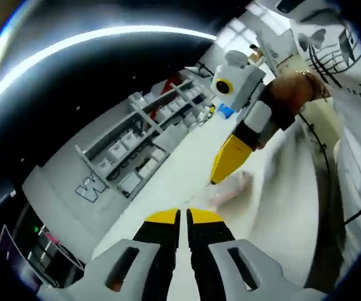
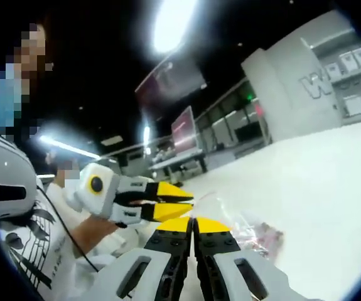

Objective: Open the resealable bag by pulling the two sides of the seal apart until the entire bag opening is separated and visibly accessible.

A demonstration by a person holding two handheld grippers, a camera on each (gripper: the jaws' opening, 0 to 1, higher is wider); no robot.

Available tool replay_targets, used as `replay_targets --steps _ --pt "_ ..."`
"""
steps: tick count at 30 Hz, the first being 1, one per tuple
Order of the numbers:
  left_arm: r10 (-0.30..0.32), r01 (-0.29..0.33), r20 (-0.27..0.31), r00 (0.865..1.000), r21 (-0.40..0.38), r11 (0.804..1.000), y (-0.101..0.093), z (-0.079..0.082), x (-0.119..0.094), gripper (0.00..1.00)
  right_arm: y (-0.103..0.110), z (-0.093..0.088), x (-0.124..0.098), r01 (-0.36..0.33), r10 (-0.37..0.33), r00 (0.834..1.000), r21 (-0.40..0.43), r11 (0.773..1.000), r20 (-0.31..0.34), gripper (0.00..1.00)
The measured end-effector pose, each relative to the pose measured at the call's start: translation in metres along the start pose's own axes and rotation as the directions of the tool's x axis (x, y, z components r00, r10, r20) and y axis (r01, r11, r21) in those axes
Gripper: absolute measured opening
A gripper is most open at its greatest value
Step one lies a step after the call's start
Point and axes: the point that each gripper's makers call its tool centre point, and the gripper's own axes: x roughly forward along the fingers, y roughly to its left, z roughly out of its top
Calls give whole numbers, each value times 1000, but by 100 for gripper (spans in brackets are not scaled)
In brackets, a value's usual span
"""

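The left gripper (image 1: pixel 183 216) rises from the bottom of the left gripper view, its two yellow-tipped jaws pressed together with only a thin dark line between them. They sit over a white table (image 1: pixel 167 175). Ahead, the right gripper (image 1: pixel 230 157) comes down from the upper right, held by a hand (image 1: pixel 293 94), its yellow tips close together and pointing at the table. Just beside those tips lies the bag (image 1: pixel 230 188), a blurred clear shape with something pinkish in it; whether the tips touch it cannot be told. Grey shelves (image 1: pixel 149 135) with small white boxes stand along the table's far edge. A black cable (image 1: pixel 321 163) hangs at right.
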Motion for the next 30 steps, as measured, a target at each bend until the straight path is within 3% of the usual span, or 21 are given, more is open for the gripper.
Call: replay_targets --steps 8,16,30 --pt "-1 5 -26 1000 165 986 -5 0 5 7 -1 1 2 -7 7 1000 10 1000 4 0" --pt "12 -1 -38 999 263 965 -4 2 7 7 0 3 2 -15 15 1000 18 1000 12 0" --pt "-9 23 -42 999 338 941 -5 3 8 7 -1 6 3 -24 21 999 68 997 35 0"
